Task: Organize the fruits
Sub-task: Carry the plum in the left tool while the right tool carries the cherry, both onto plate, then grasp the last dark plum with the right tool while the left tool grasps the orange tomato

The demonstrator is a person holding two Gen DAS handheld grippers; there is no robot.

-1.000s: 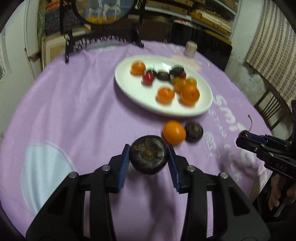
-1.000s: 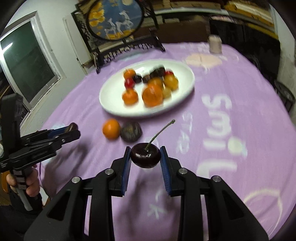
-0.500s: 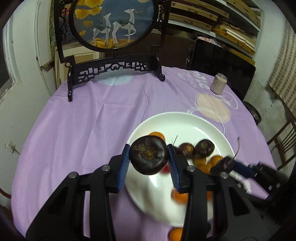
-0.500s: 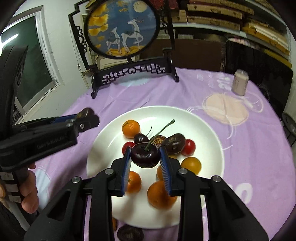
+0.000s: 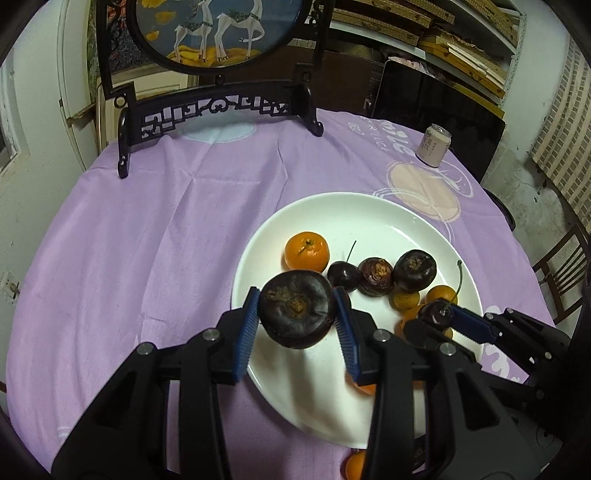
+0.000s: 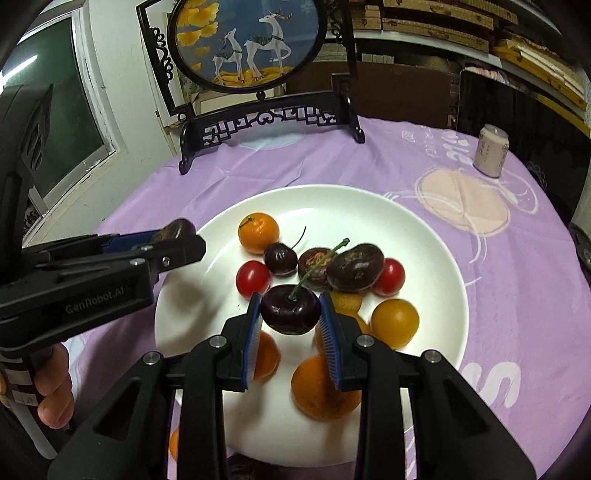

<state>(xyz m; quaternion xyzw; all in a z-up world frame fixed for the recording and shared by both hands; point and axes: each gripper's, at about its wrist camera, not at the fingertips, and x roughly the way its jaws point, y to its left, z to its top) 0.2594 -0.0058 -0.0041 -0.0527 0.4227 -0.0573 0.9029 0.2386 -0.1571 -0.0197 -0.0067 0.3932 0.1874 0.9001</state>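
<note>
A white plate [image 5: 351, 218] [image 6: 424, 240] on the purple cloth holds several fruits: tangerines [image 5: 306, 251], dark cherries, dark brown round fruits [image 6: 354, 266] and cherry tomatoes [image 6: 253, 277]. My left gripper [image 5: 295, 295] [image 6: 177, 236] hovers over the plate's left rim. A dark brown round fruit [image 5: 295, 317] sits between its blue pads, touched on both sides, as its jaws are opening. My right gripper [image 6: 290, 299] [image 5: 439, 314] hangs over the plate's middle. A dark stemmed cherry [image 6: 290, 314] sits between its pads, and its jaws are opening too.
A round deer screen [image 5: 214, 33] on a black stand rises at the table's far edge. A pale can [image 5: 434, 146] stands at the far right. An orange fruit [image 5: 354, 465] lies on the cloth near the plate's front rim. A wooden chair [image 5: 565, 266] is at right.
Both grippers have carried their fruits from above the cloth in front of the plate to over the plate. Each pair of pads now stands slightly wider around its fruit.
</note>
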